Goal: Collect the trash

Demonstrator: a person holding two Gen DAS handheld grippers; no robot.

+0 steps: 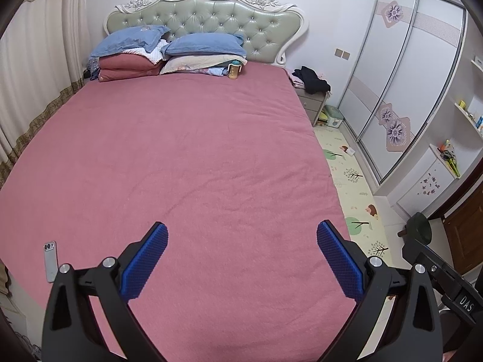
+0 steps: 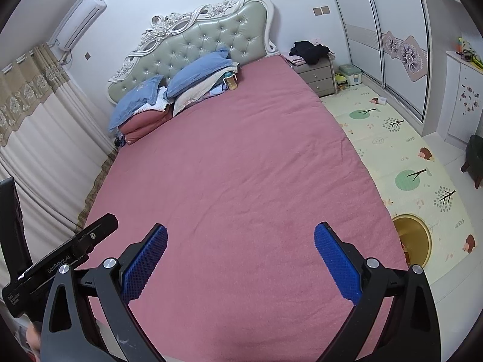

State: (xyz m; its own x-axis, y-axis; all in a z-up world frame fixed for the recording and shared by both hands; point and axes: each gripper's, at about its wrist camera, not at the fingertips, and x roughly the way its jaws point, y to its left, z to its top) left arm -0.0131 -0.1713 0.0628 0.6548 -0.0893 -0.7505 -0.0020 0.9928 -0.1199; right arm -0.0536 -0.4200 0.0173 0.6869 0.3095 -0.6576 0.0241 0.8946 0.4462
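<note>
My left gripper (image 1: pixel 242 230) is open and empty above the foot of a bed with a pink cover (image 1: pixel 187 157). My right gripper (image 2: pixel 240 231) is open and empty over the same pink cover (image 2: pixel 235 157). A round gold bin (image 2: pixel 415 241) stands on the floor mat beside the bed's right edge, near my right gripper. A small white scrap (image 1: pixel 350 150) lies on the play mat near the wardrobe; it also shows in the right wrist view (image 2: pixel 382 100). A yellow baby bottle (image 1: pixel 234 71) stands by the pillows.
A phone (image 1: pixel 50 261) lies on the bed's near left corner. Pillows (image 1: pixel 169 51) are stacked at the headboard. A nightstand (image 2: pixel 317 77) with dark clothes, a sliding wardrobe (image 1: pixel 401 90), a dark stool (image 2: pixel 475 158) and curtains (image 1: pixel 36 69) surround the bed.
</note>
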